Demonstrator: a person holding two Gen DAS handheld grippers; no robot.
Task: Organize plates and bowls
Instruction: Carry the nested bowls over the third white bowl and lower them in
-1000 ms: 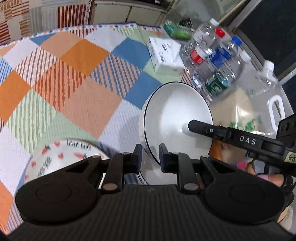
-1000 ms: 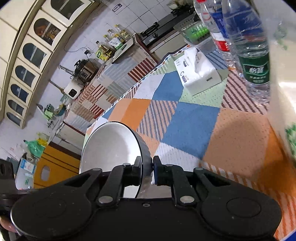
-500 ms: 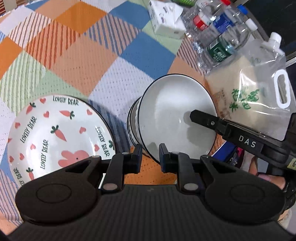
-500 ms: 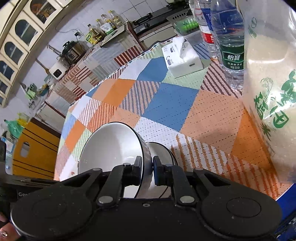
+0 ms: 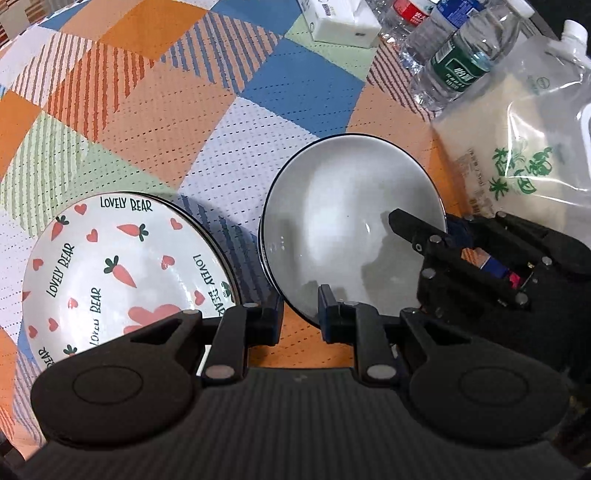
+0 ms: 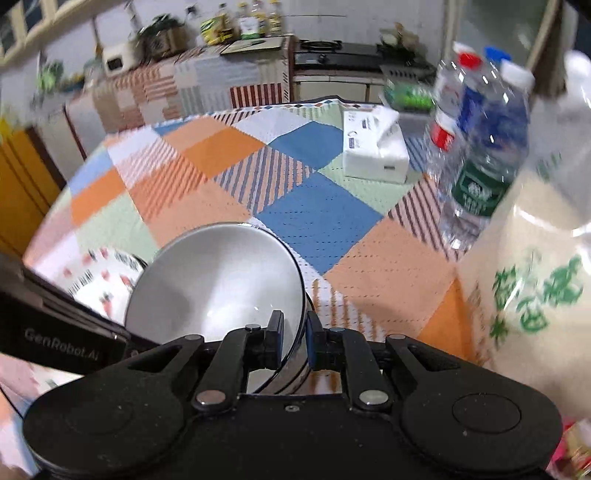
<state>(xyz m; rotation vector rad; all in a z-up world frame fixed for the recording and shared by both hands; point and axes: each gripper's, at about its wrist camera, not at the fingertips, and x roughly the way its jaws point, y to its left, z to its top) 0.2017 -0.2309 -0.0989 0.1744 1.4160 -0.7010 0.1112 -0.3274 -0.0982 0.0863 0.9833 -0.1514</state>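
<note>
A white bowl [image 5: 351, 218] with a dark rim sits nested in a stack of like bowls on the checked tablecloth. My right gripper [image 6: 294, 341] is shut on its near rim; the bowl [image 6: 218, 280] fills the lower middle of the right wrist view. In the left wrist view the right gripper [image 5: 417, 230] reaches over the bowl's right rim. My left gripper [image 5: 300, 317] is empty at the bowl's near edge, its jaws a narrow gap apart. A carrot-and-heart "Lovely Bear" plate [image 5: 122, 269] lies left of the bowls.
Several water bottles [image 5: 454, 62] and a clear bag of rice [image 5: 517, 147] stand at the right. A white tissue box [image 5: 343, 22] lies at the back. A kitchen counter [image 6: 221, 74] is beyond the table.
My right gripper has lowered the tilted bowl down onto the stack of bowls, where it now sits level. The left gripper has moved forward and down over the plate and bowls.
</note>
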